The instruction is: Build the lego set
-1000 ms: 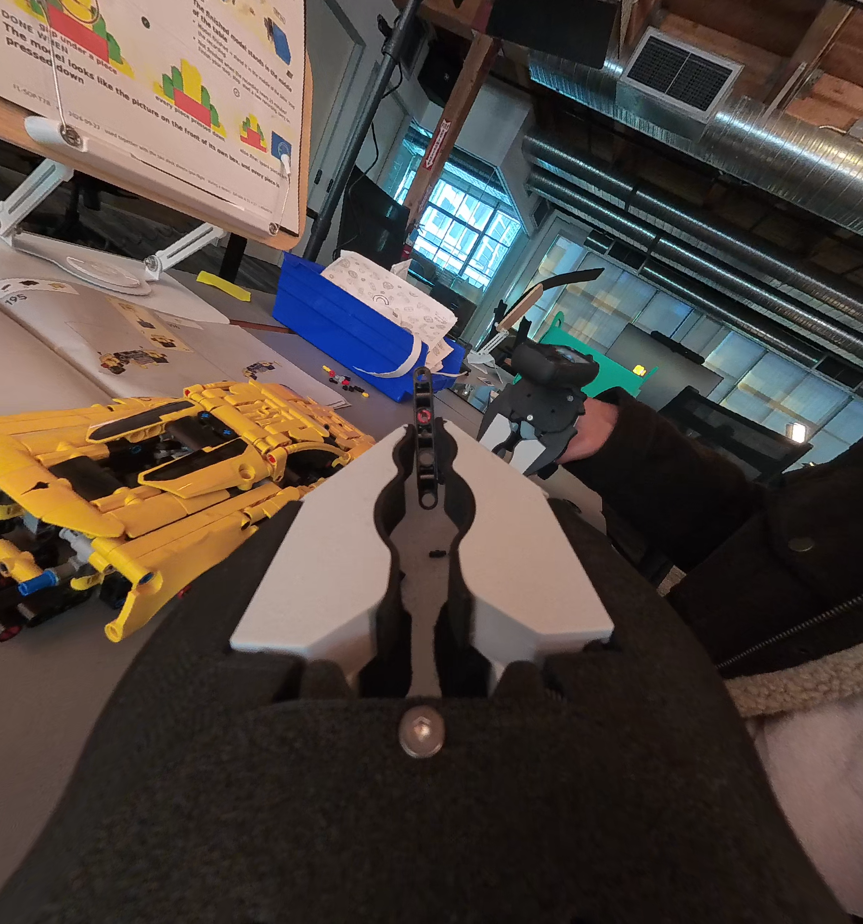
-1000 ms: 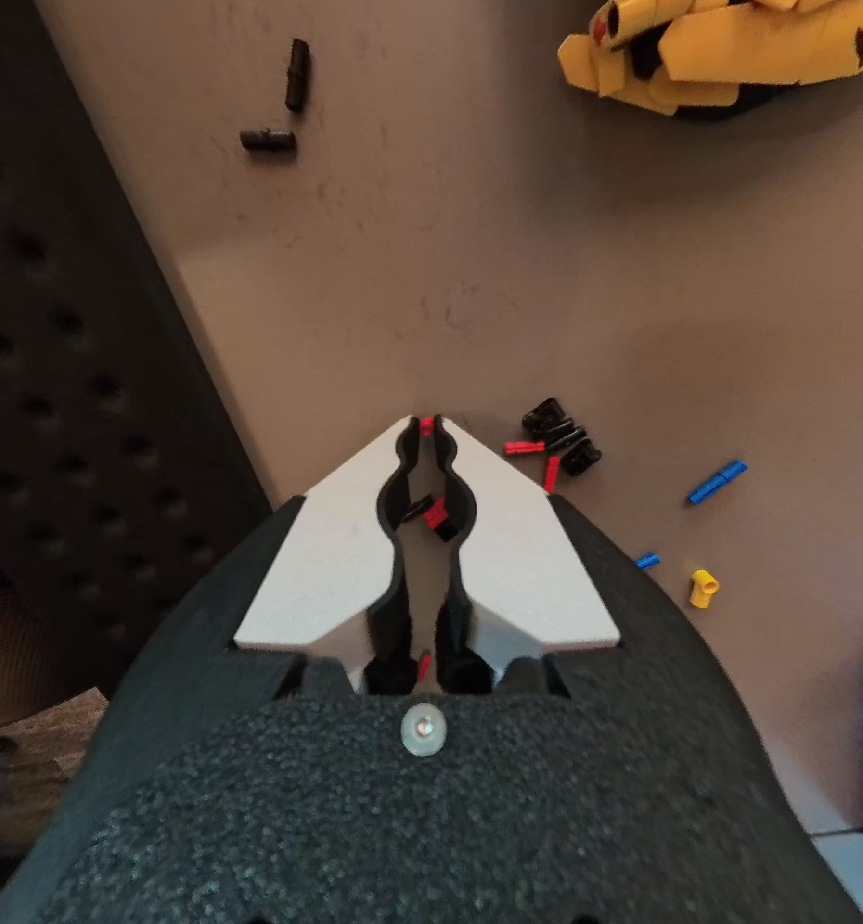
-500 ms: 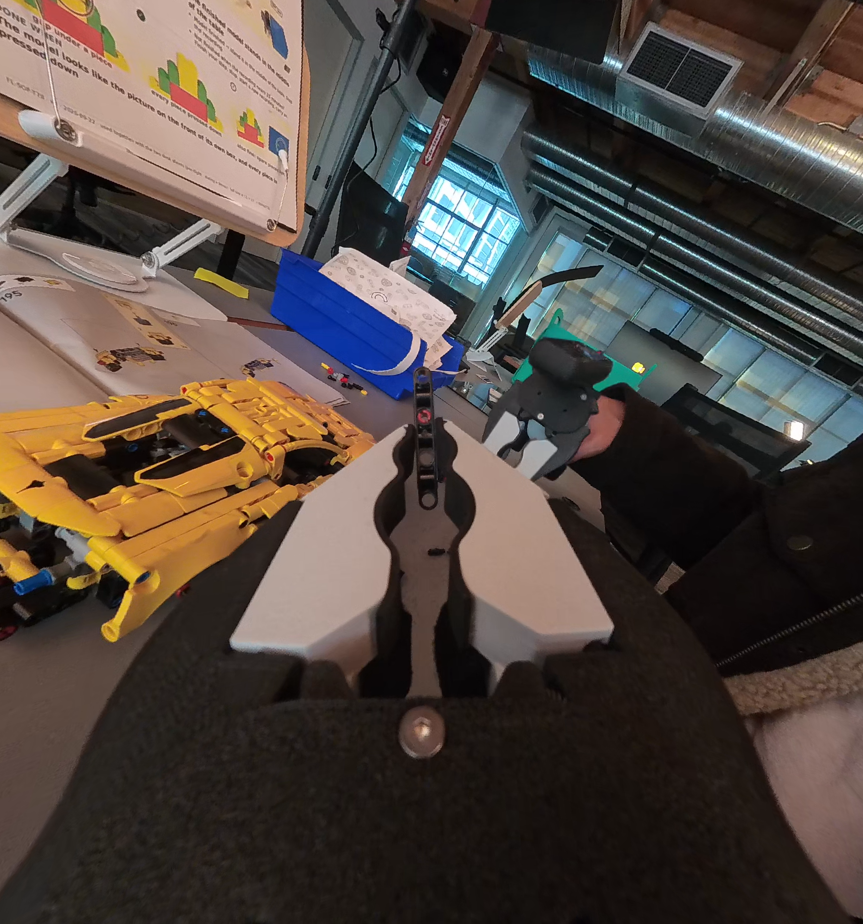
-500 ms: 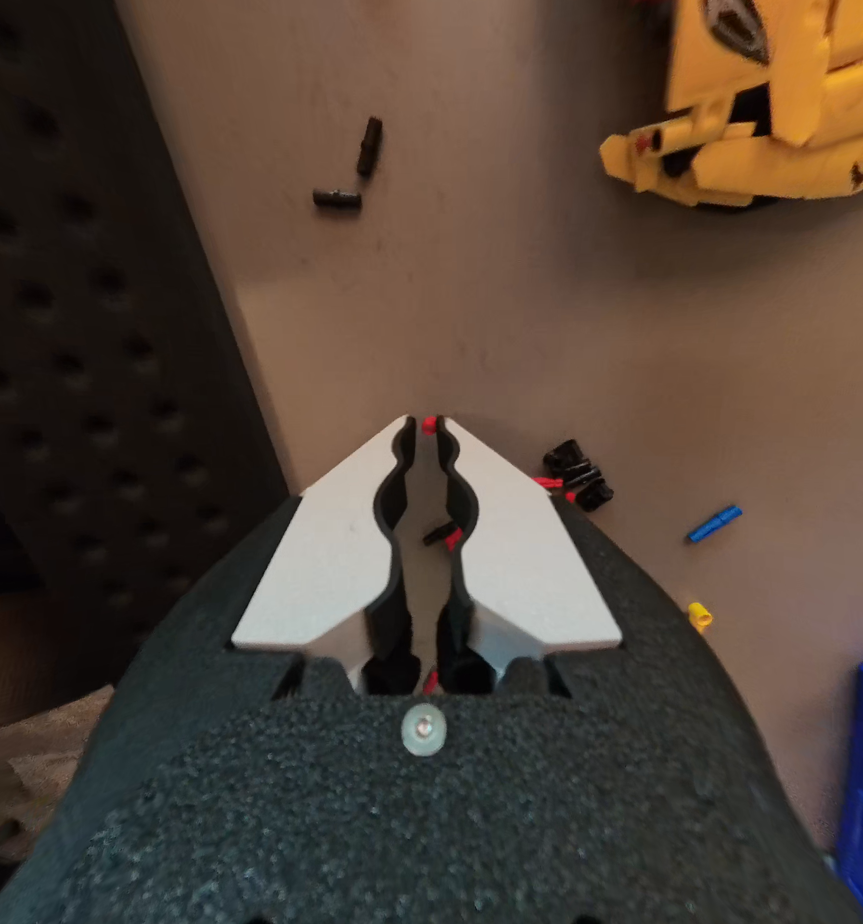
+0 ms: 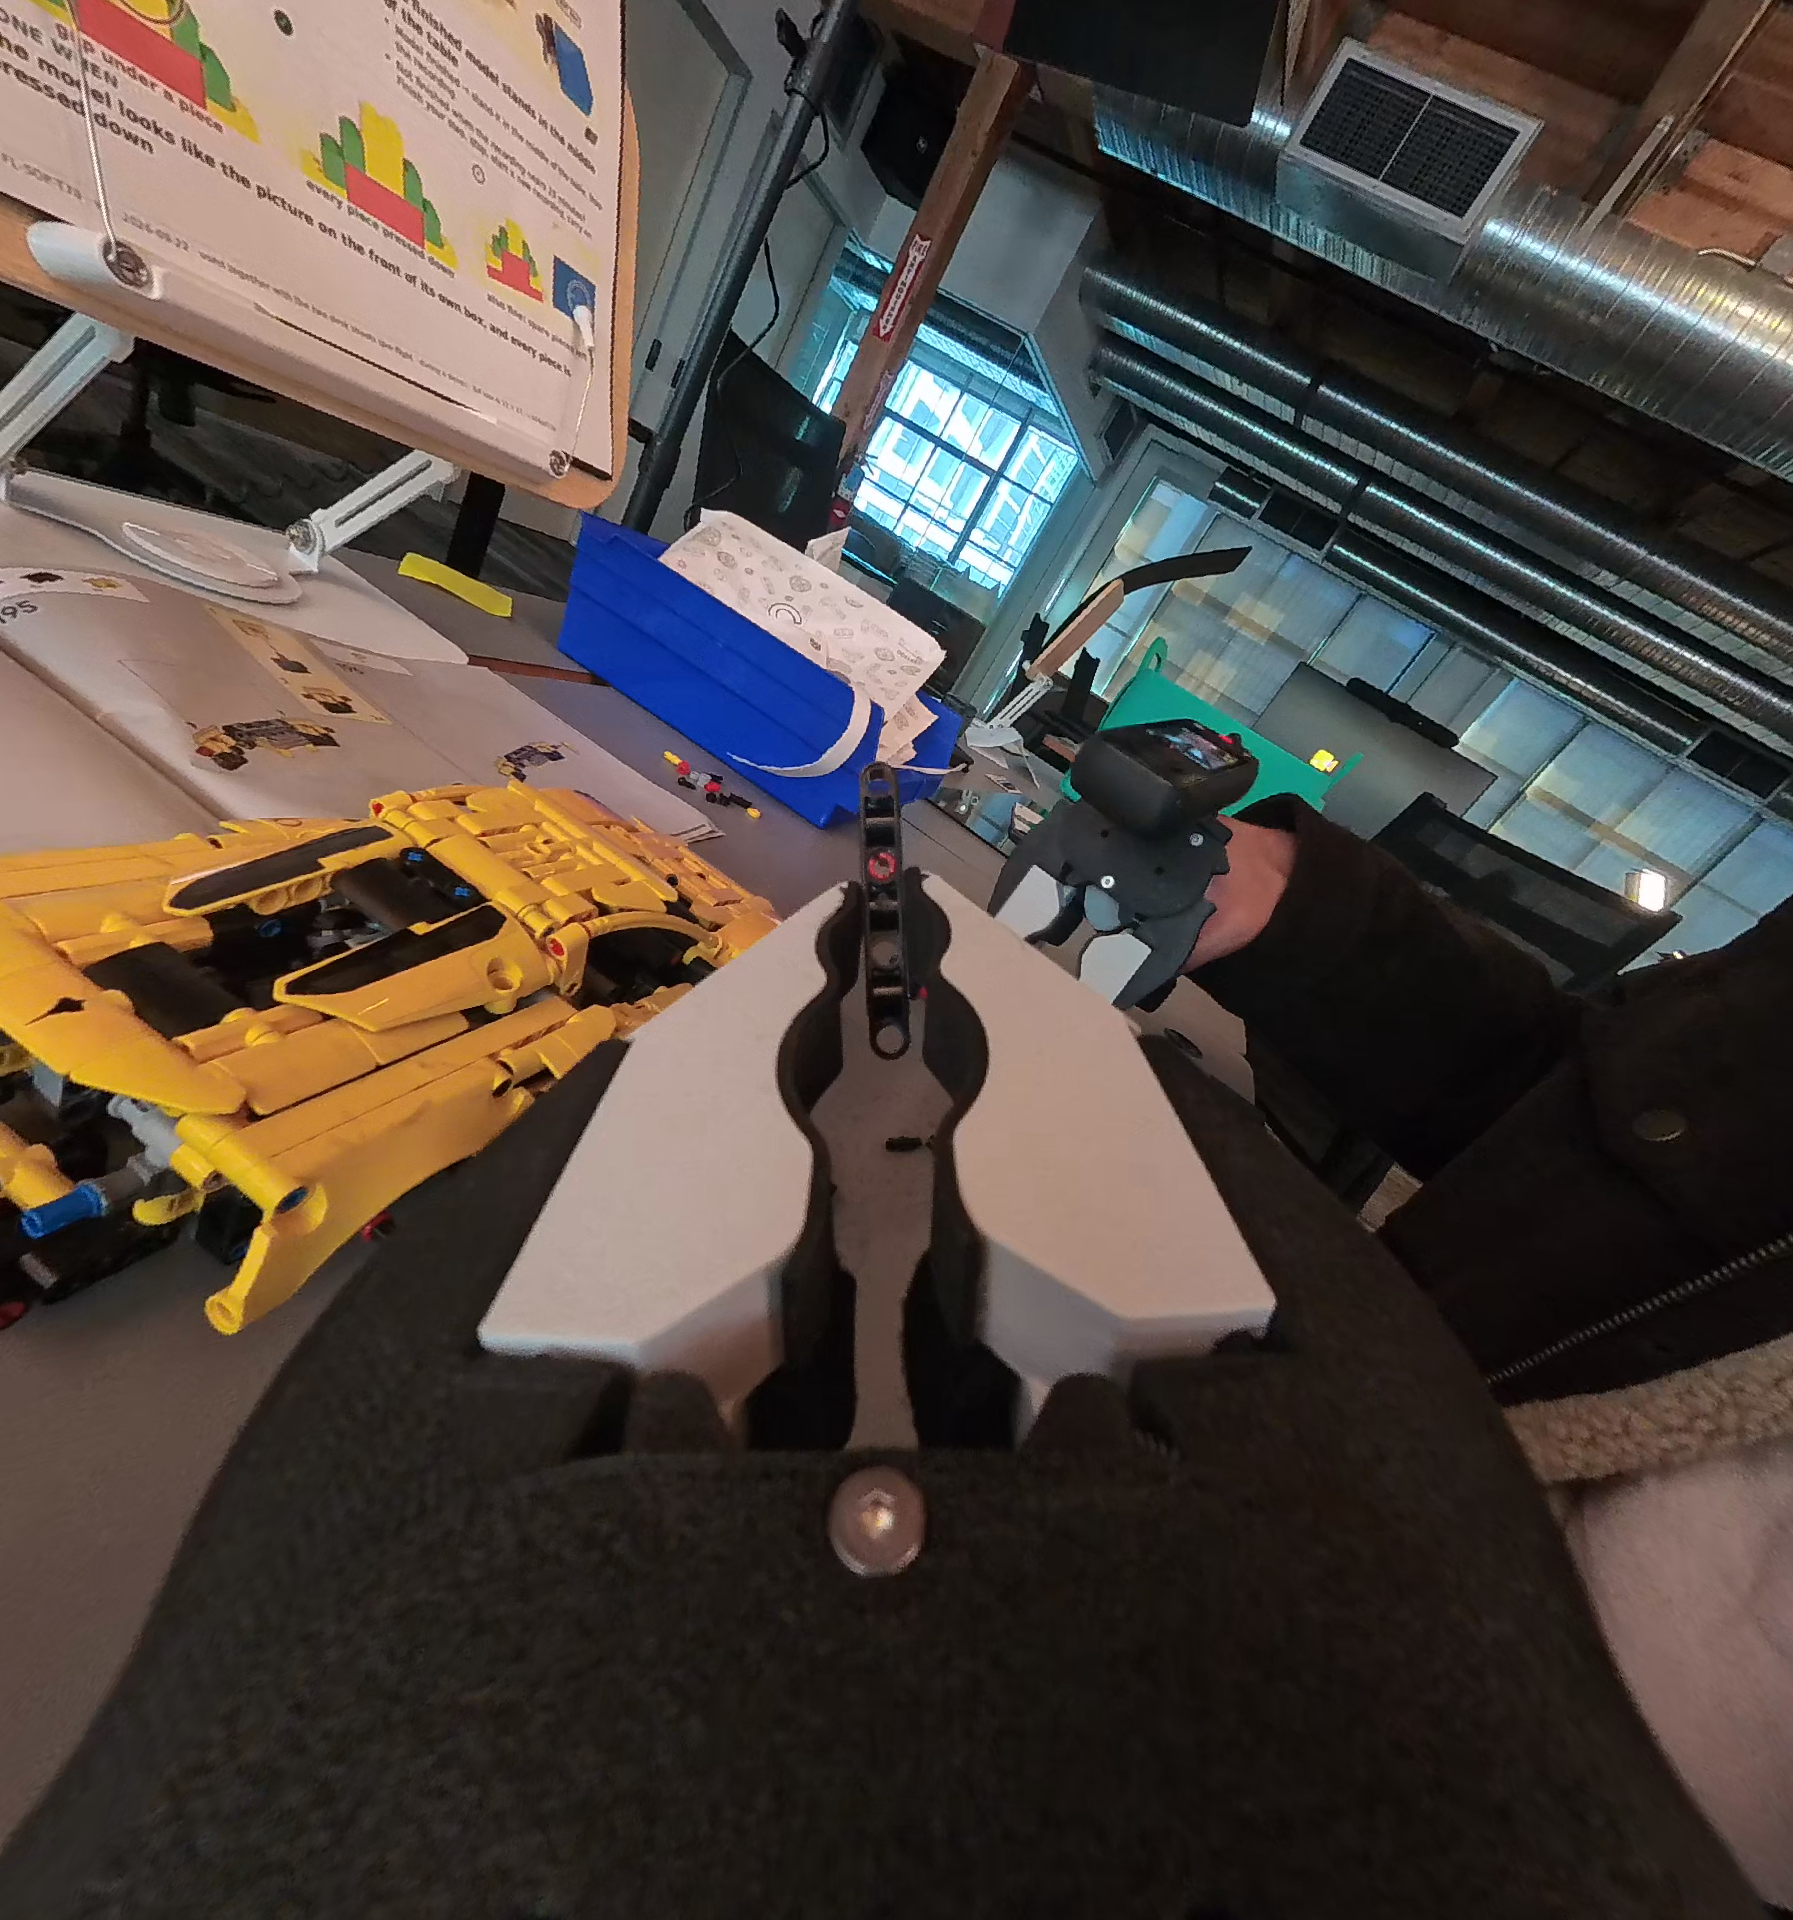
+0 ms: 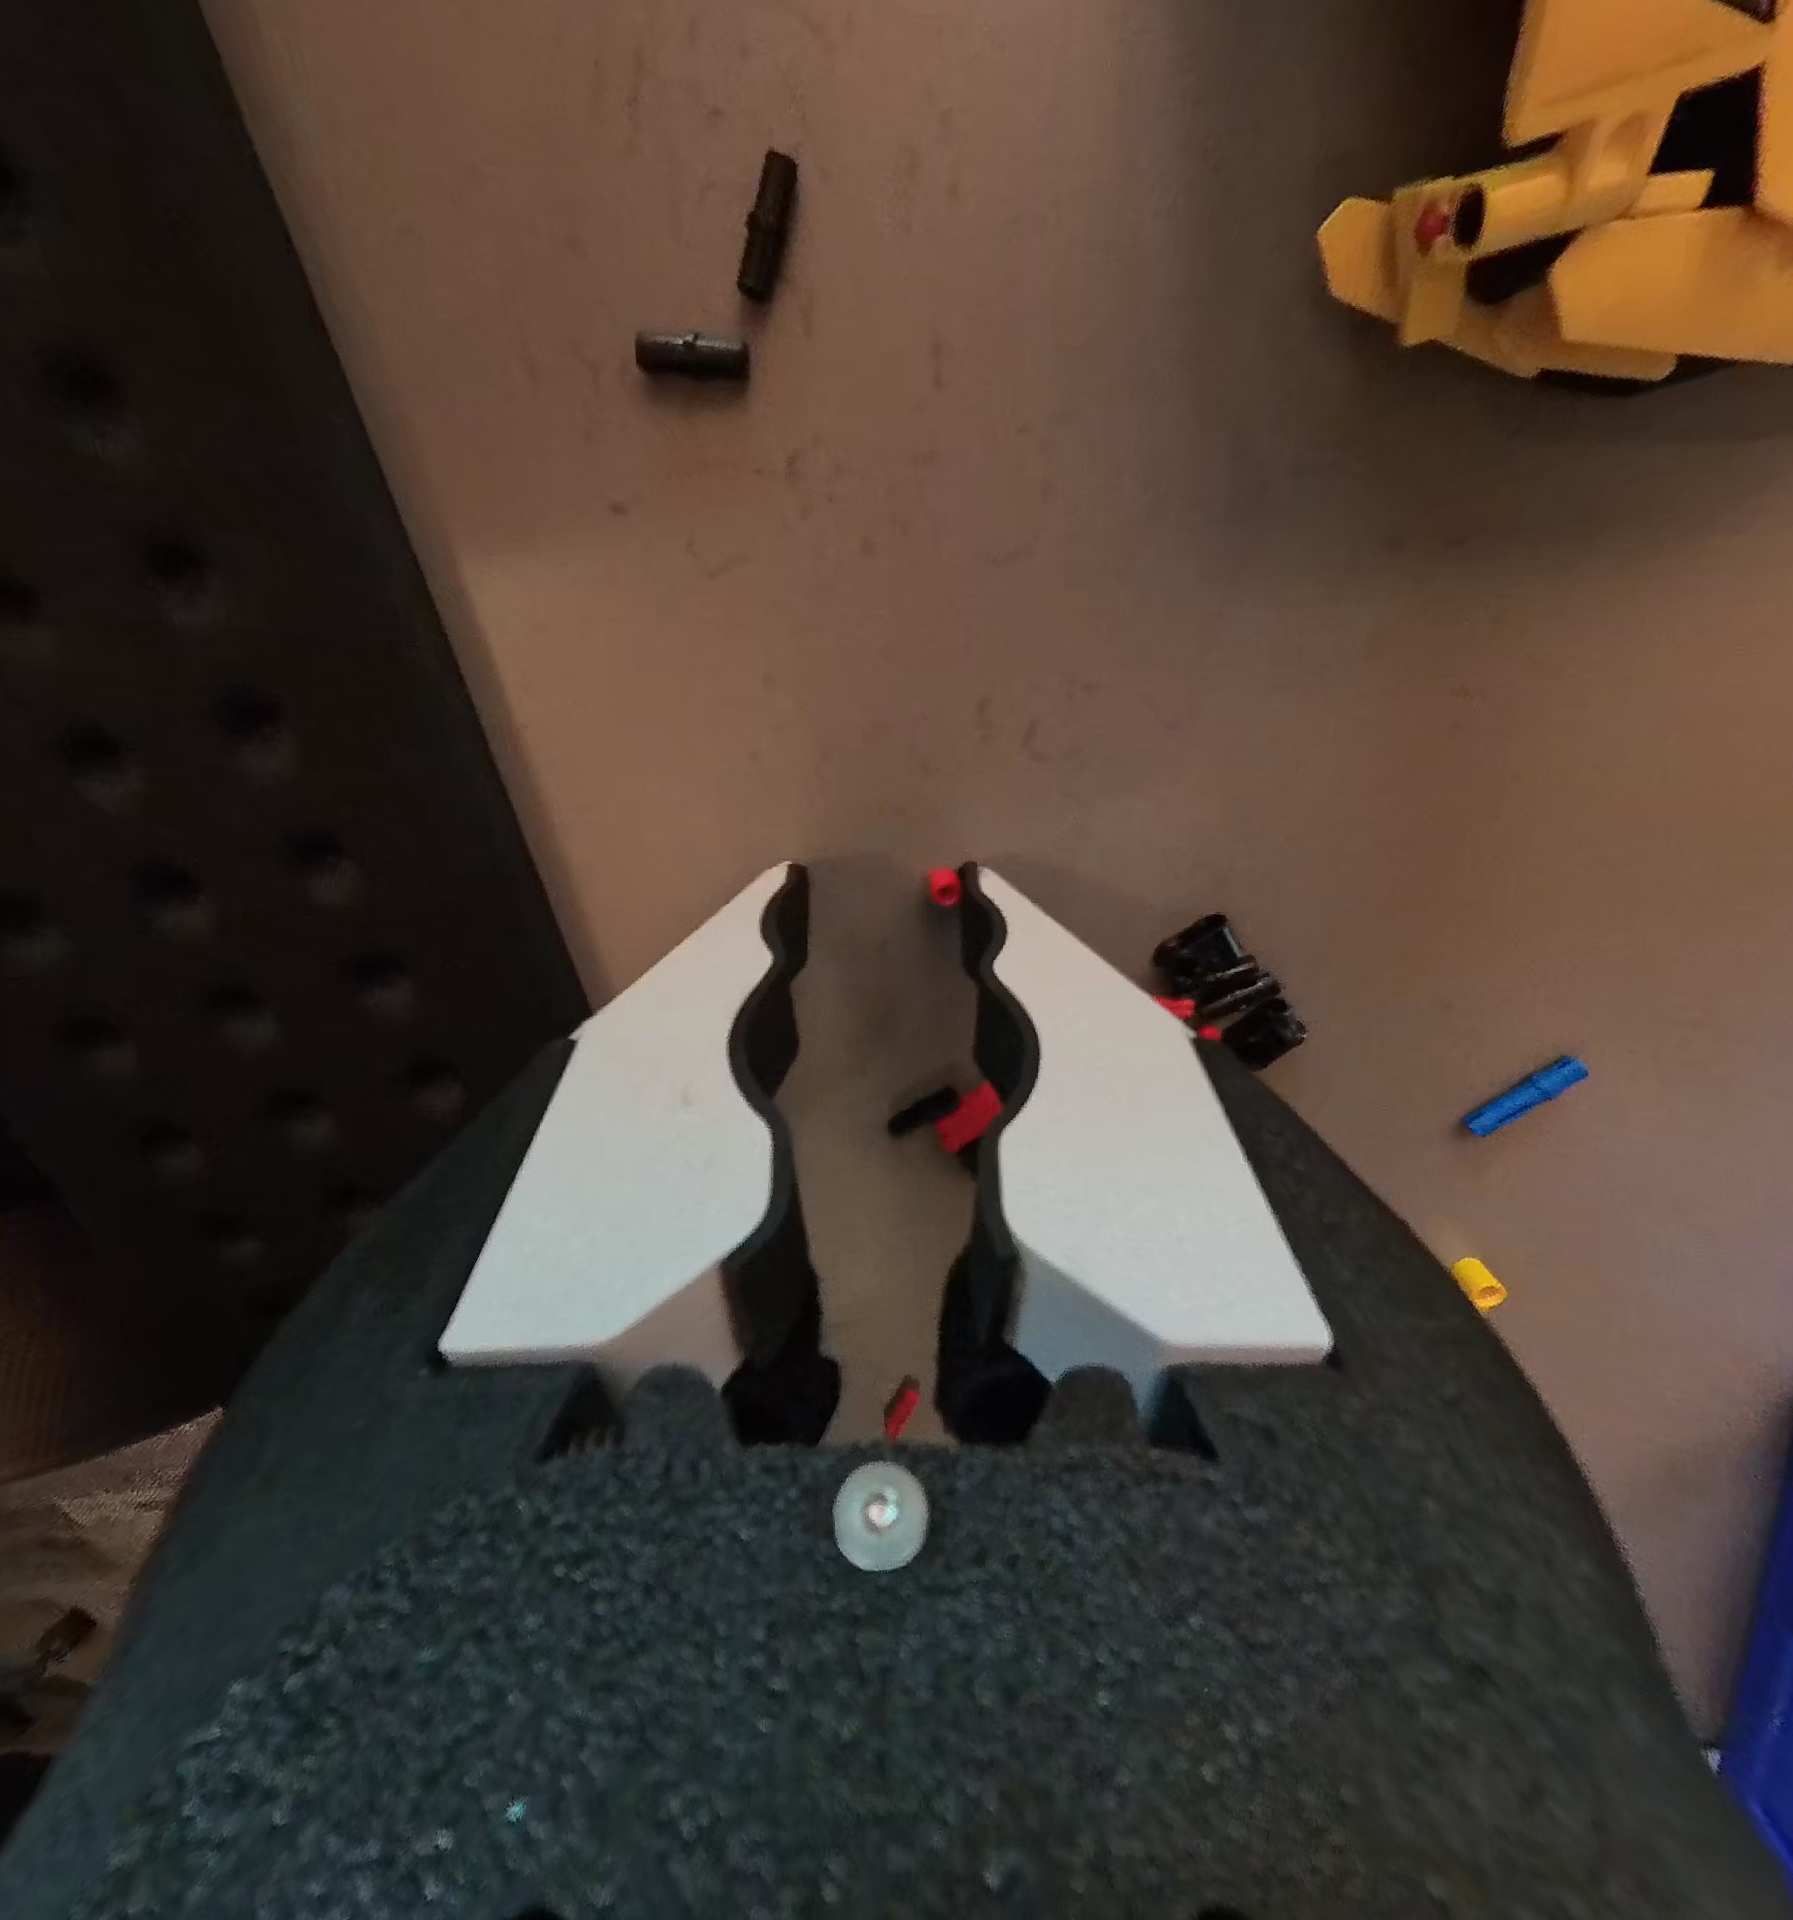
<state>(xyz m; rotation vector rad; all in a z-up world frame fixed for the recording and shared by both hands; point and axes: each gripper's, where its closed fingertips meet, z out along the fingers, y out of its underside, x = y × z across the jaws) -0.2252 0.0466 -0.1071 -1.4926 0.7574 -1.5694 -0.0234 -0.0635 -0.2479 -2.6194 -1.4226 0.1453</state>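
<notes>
Lego set pieces appear in both views, each showing a different share. The left wrist view alone shows the large yellow lego car model lying on the grey table, with an open instruction booklet behind it, a blue plastic bin stuffed with patterned paper, and a printed sheet on a stand. The left claw is clamped on a thin black lego beam that stands upright between its tips. Farther right, the same view shows the right claw pointed down at the table, held by a person's hand in a dark sleeve.

The right wrist view looks straight down: the right claw has its jaws apart, a small red pin by the inner edge of one tip. Only this view shows two loose black pins, a cluster of black connectors, a blue pin and a small yellow piece.
</notes>
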